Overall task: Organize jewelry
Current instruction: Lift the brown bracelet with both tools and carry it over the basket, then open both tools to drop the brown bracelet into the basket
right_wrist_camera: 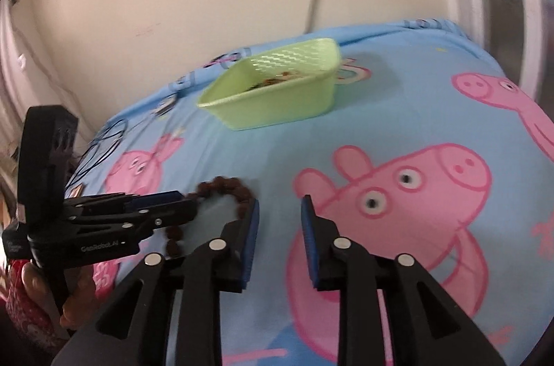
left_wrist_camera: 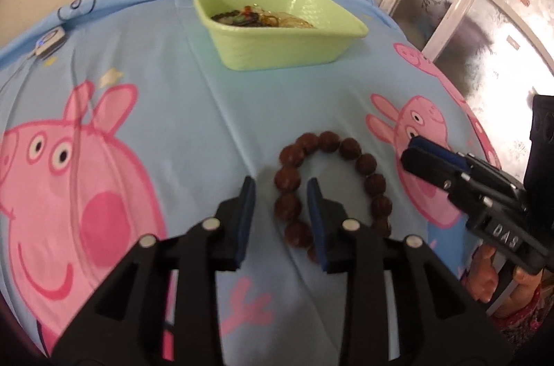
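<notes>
A brown beaded bracelet [left_wrist_camera: 349, 154] lies on the blue cartoon sheet. My left gripper [left_wrist_camera: 281, 189] is open, its fingers straddling the bracelet's left side, not closed on it. A green basket [left_wrist_camera: 277, 51] holding several jewelry pieces [left_wrist_camera: 256, 16] sits farther back. My right gripper [right_wrist_camera: 279, 206] is open and empty over the pink pig print, to the right of the bracelet [right_wrist_camera: 225, 184]. It also shows at the right of the left wrist view [left_wrist_camera: 420, 154]. The basket [right_wrist_camera: 277, 104] and my left gripper [right_wrist_camera: 187, 201] show in the right wrist view.
The sheet [left_wrist_camera: 180, 109] covers a bed against a cream wall. A small white device with a cable [left_wrist_camera: 52, 42] lies at the far left. A window with a white frame [left_wrist_camera: 450, 6] stands to the right. Black cables [right_wrist_camera: 104, 141] lie at the bed's left edge.
</notes>
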Demonstrator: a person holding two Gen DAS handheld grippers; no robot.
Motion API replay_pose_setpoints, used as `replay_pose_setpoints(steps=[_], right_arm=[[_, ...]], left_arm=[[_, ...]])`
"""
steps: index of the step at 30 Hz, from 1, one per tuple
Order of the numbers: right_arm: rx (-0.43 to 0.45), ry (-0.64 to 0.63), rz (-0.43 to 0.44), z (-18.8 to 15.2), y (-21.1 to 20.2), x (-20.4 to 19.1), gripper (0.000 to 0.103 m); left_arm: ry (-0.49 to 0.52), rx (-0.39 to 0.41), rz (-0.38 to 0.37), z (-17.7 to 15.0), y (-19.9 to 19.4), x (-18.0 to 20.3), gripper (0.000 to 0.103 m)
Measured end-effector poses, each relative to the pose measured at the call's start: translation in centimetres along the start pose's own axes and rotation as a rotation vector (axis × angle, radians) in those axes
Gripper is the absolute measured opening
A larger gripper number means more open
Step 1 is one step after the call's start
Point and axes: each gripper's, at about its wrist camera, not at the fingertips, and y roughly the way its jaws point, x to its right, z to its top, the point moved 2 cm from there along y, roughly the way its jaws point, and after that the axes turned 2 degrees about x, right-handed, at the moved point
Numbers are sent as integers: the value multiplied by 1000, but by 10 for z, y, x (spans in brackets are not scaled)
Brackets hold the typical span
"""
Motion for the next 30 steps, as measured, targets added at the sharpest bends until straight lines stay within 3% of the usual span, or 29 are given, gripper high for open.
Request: replay_pose_setpoints(steps=[3, 8, 9, 10, 15, 19, 24, 30], right_arm=[[-18, -54, 28, 0, 7, -19, 3], [-90, -124, -8, -10, 27, -31, 3], [-84, -137, -8, -11, 29, -31, 0], [-88, -142, -4, -10, 30, -32, 0], [-24, -77, 75, 7, 17, -27, 0], [67, -83, 135, 39, 0, -35, 0], [159, -106, 120, 99, 4, -30, 0], [130, -90, 46, 153, 53, 7, 0]], left_arm=[[27, -8, 13, -4, 0, 2, 29], [83, 16, 41, -10, 3, 10, 27], [81, 24, 47, -9, 4, 9, 18], [70, 29, 47, -8, 5, 7, 14], [13, 50, -16, 8, -7, -1, 14], [30, 153, -29, 45, -35, 2, 14], [51, 220, -16, 110, -32, 3, 14], [29, 156, 3, 174, 26, -11, 14]])
